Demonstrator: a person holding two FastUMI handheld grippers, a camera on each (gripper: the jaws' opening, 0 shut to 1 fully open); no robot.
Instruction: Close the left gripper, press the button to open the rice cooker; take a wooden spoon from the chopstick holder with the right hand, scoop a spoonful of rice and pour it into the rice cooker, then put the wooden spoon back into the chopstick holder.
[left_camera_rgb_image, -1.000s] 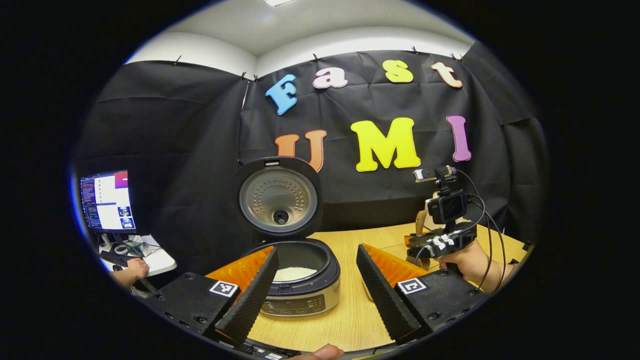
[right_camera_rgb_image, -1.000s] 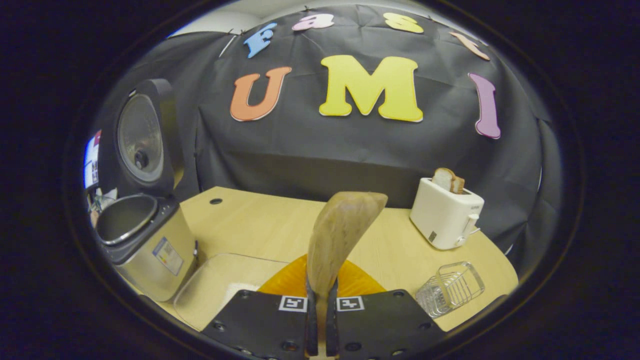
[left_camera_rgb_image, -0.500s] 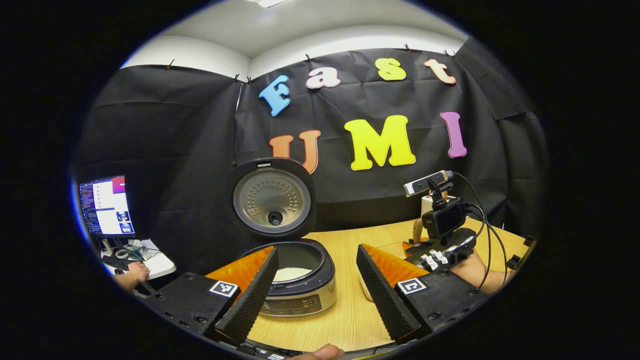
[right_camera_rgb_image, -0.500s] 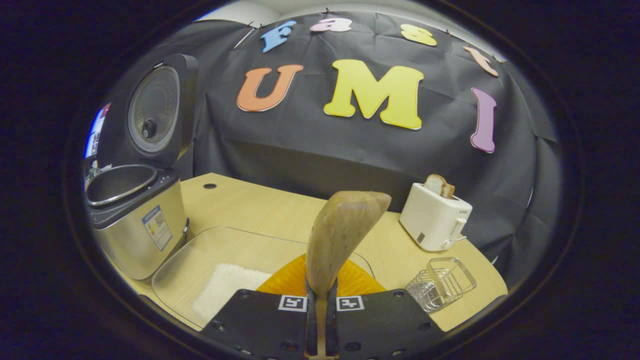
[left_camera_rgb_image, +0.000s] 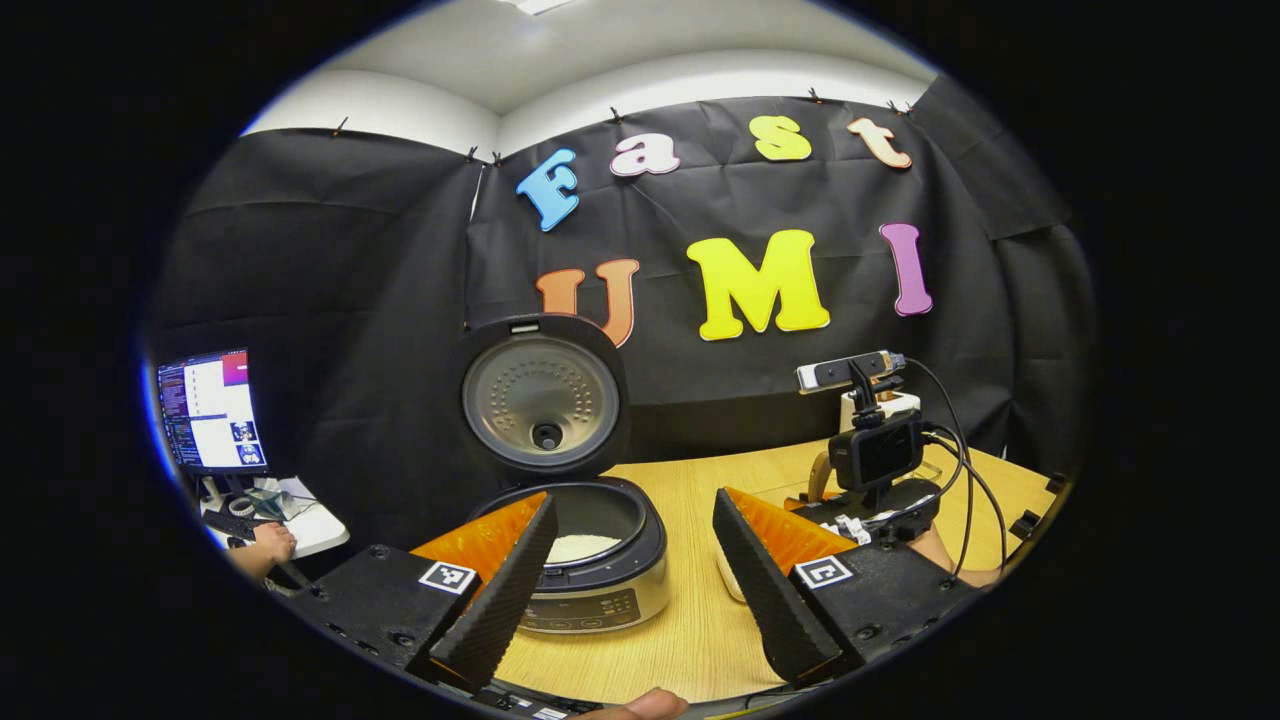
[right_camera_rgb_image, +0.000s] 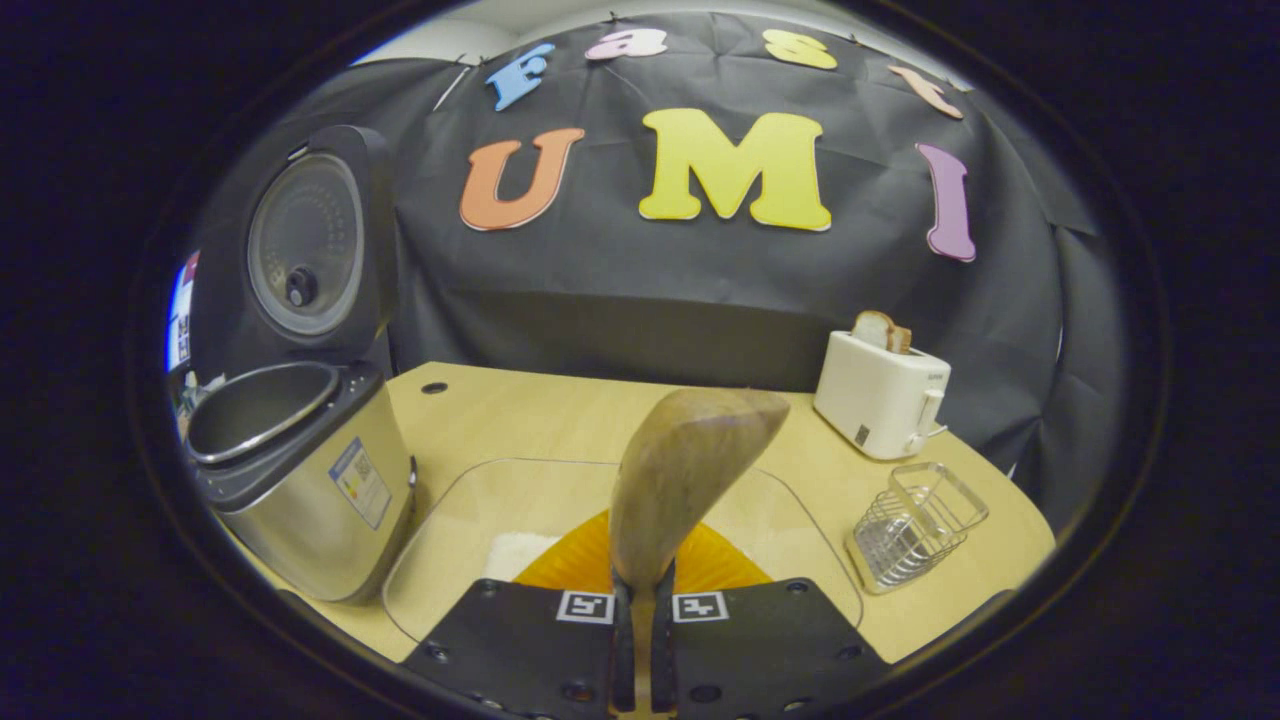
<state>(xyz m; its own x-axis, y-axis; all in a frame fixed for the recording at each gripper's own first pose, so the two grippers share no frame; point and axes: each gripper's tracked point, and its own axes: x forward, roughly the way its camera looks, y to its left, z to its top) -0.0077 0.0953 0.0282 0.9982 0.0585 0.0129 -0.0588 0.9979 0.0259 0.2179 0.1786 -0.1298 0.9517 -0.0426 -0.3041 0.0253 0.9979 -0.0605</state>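
Here, in the right gripper view, the right gripper (right_camera_rgb_image: 640, 630) has its jaws pressed together on the handle of the wooden spoon (right_camera_rgb_image: 685, 470), whose bowl rises up the middle of the frame, tilted a little to the right. Behind the spoon a clear tray (right_camera_rgb_image: 460, 520) lies on the bench (right_camera_rgb_image: 540, 420), with a patch of white rice (right_camera_rgb_image: 520, 550) showing just left of the spoon. At the left of the frame stands the rice cooker (right_camera_rgb_image: 310, 500), its lid (right_camera_rgb_image: 305, 245) raised upright and its inner pot open. At the lower right sits the wire chopstick holder (right_camera_rgb_image: 915, 525), and behind it a white toaster (right_camera_rgb_image: 880, 400) with bread in its slot.

In the left gripper view, the left gripper (left_camera_rgb_image: 630, 570) has its jaws spread wide with nothing between them. The cooker sits at lower centre, partly behind the left-hand finger, with white rice in the pot. At the right of the frame the right gripper shows farther off, low over the bench. A monitor (left_camera_rgb_image: 210, 410) glows at the far left.
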